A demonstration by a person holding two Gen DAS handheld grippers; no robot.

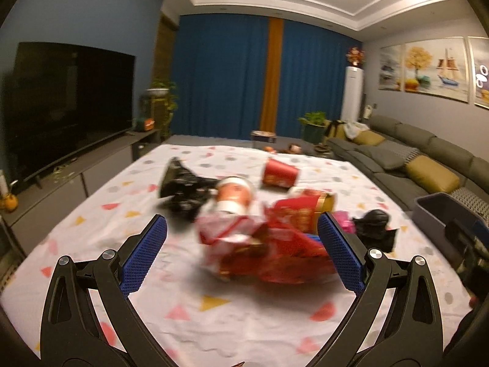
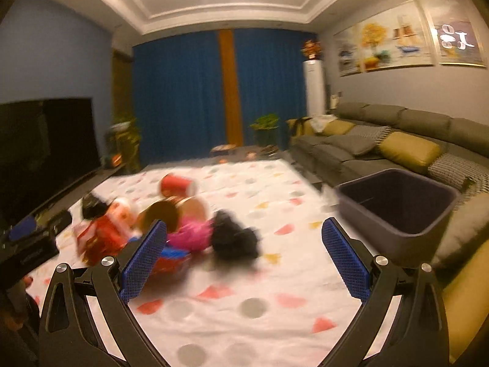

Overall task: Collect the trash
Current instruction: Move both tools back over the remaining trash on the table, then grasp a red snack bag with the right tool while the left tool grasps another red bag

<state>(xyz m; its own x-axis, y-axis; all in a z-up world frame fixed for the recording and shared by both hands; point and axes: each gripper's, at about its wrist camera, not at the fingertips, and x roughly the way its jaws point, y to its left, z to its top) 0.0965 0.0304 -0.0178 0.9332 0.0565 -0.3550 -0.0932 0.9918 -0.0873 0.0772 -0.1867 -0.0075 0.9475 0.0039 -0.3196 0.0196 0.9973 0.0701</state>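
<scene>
The surface [image 1: 91, 244] is wide and is covered with a white cloth printed with coloured dots and triangles; it fills the middle of the room, with a grey sofa [image 2: 382, 140] along its right side and a dark television [image 1: 70, 101] on its left. At the right edge of the surface stands a dark grey bin [image 2: 428, 232], open on top; its inside looks dark and I cannot tell if anything lies in it. The trash lies in one loose heap near the middle of the surface, well apart from the bin. In this heap I see crumpled red wrapping [image 1: 275, 253], a red paper cup [image 1: 279, 173] lying on its side at the far end, a black crumpled bag [image 1: 183, 189] on the left, one more black lump [image 2: 233, 238] on the right, and a pink piece [image 2: 192, 234] beside it; all is blurred, so finer details are not clear. The left hand-held gripper [image 1: 243, 250] has its jaws spread wide, empty, with the red wrapping between the blue pads [image 1: 143, 260]. The right hand-held gripper [image 2: 244, 253] is also spread wide and holds nothing, above the cloth between the heap and the bin.
</scene>
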